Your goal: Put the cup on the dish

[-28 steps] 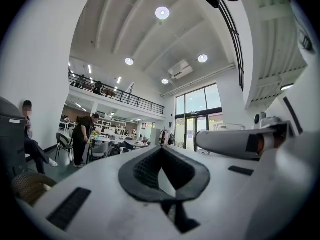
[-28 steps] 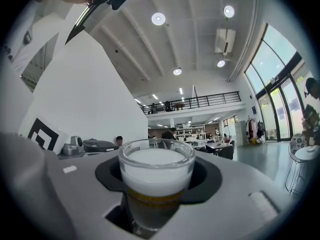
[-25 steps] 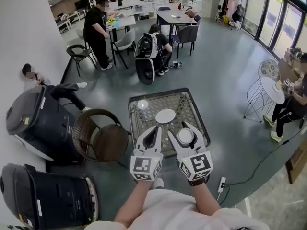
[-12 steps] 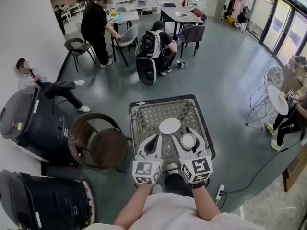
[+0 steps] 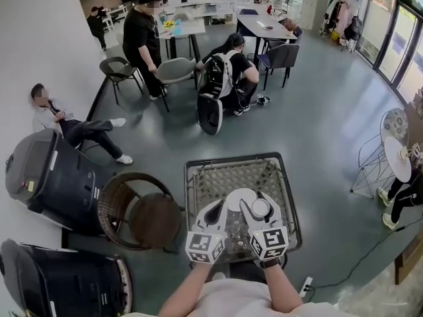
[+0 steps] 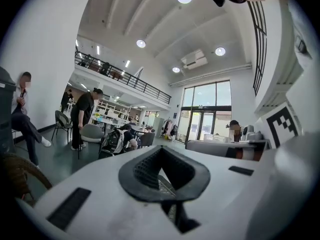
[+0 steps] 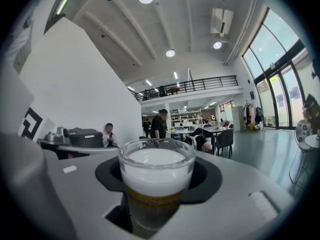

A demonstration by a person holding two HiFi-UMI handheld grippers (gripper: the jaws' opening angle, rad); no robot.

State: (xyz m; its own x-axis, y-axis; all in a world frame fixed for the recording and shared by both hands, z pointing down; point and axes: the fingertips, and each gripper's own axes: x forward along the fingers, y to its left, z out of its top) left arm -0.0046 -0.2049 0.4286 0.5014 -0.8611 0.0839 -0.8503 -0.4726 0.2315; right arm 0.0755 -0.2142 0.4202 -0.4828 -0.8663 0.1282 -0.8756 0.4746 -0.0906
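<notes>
A glass cup [image 5: 260, 208] with a milky white fill and a yellow band sits between the fingers of my right gripper [image 5: 259, 204], which is shut on it. In the right gripper view the cup [image 7: 156, 179] stands upright, held above the table. The white dish [image 5: 237, 195] lies on the wire-mesh table [image 5: 193, 177], just left of and beyond the cup, partly hidden by both grippers. My left gripper [image 5: 217, 209] hovers at the dish's left edge with its jaws together and nothing in them; in its own view the left gripper's pads [image 6: 145, 170] meet.
A round wicker chair [image 5: 142, 213] stands left of the table. Two large black machines [image 5: 49, 177] [image 5: 59, 282] fill the left side. People sit and stand around desks at the back. A small white table [image 5: 396, 157] stands at the right; a power strip [image 5: 305, 286] lies on the floor.
Both grippers have moved forward over the table, so the held cup is now close beside the dish. The head view has tilted up, showing more of the room.
</notes>
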